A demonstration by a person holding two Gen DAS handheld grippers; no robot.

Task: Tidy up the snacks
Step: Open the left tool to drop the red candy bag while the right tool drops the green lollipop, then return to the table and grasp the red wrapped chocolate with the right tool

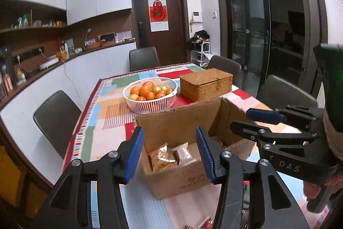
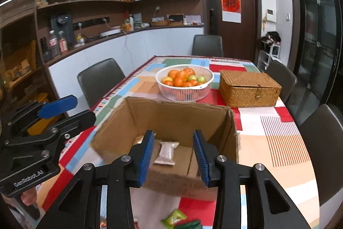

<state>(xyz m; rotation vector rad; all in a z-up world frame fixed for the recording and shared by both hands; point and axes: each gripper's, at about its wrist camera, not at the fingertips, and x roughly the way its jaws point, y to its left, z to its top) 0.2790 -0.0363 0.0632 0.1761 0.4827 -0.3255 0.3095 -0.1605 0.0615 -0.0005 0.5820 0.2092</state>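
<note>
An open cardboard box (image 1: 178, 121) (image 2: 171, 115) stands on the table's near end. Inside lie orange snack packets (image 1: 161, 157) and a pale sachet (image 1: 183, 152) (image 2: 166, 152). My left gripper (image 1: 170, 153) is open and empty, above the box's near left side; it also shows from the side in the right wrist view (image 2: 70, 109). My right gripper (image 2: 173, 157) is open and empty over the box's near wall; it shows in the left wrist view (image 1: 246, 119). A green snack packet (image 2: 173, 217) lies on the table in front of the box.
A white basket of oranges and green fruit (image 1: 150, 93) (image 2: 184, 81) and a lidded wicker box (image 1: 205, 83) (image 2: 249, 87) stand behind the cardboard box on the patchwork tablecloth (image 1: 107, 113). Grey chairs (image 1: 56, 119) (image 2: 321, 143) surround the table. A counter (image 1: 64, 61) runs along the left wall.
</note>
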